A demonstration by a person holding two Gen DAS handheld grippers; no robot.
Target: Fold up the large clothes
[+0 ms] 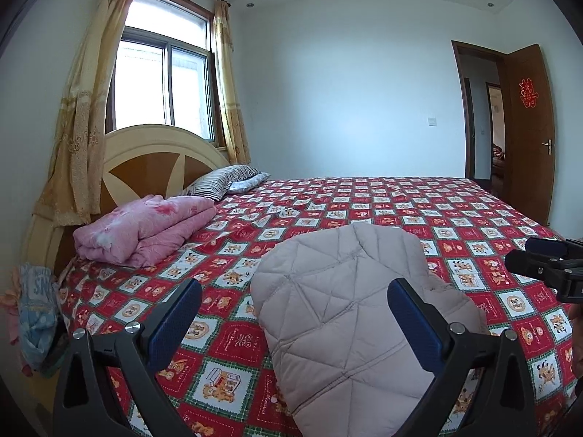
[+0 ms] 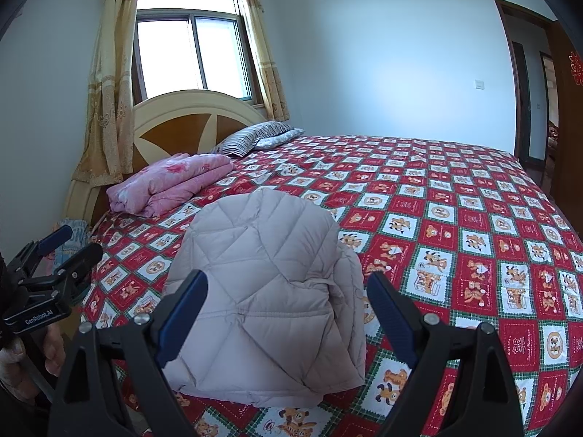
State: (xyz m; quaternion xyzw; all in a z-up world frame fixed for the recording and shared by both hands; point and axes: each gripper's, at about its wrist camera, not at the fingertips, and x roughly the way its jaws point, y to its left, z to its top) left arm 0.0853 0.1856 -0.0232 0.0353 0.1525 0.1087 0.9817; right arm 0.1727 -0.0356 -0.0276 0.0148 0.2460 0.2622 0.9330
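Observation:
A pale pink-grey quilted jacket (image 1: 346,309) lies folded into a compact bundle on the red checked bedspread (image 1: 455,218), near the bed's front edge. My left gripper (image 1: 295,313) is open, its blue pads wide apart and hovering over the bundle's near end without pressing it. In the right wrist view the same jacket (image 2: 266,273) sits between and just beyond the spread fingers of my right gripper (image 2: 288,309), which is open and holds nothing. Each gripper shows in the other's view: the right gripper (image 1: 528,255) at the right edge, the left gripper (image 2: 69,247) at the left edge, held by a hand.
A folded pink quilt (image 1: 145,229) and a striped pillow (image 1: 222,180) lie by the wooden headboard (image 1: 153,160). Curtains and a window stand behind it. A heap of clothes (image 1: 36,313) hangs off the bed's left side. An open brown door (image 1: 528,127) is at the far right.

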